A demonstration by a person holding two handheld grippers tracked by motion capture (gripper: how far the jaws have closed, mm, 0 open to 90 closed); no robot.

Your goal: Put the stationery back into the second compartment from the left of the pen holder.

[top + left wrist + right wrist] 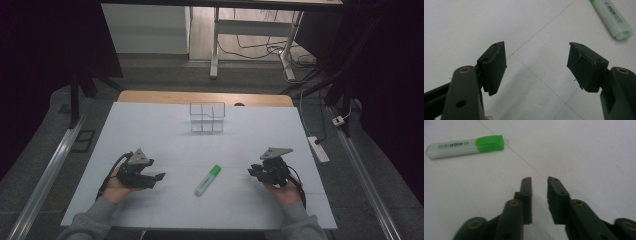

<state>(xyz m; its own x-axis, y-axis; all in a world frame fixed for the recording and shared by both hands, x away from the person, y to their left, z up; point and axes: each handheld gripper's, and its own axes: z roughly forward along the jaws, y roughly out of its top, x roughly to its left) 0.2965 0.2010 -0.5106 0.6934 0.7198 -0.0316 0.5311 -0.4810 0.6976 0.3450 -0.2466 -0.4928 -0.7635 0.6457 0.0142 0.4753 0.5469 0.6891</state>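
A green-capped highlighter (207, 180) lies flat on the white table (150, 130), between my two hands. My left gripper (157, 177) rests to its left, jaws wide apart with nothing between them. In the left gripper view the gripper (536, 47) faces bare table and the highlighter (614, 18) lies at the upper right. My right gripper (251, 172) sits right of the pen. In the right gripper view its jaws (540, 180) stand a narrow gap apart, holding nothing, and the highlighter (465, 146) lies at the upper left.
A clear divided container (207, 117) stands at the far middle of the table. A white power strip (318, 149) lies on the floor past the table's right edge. Desk legs and cables sit beyond the far edge.
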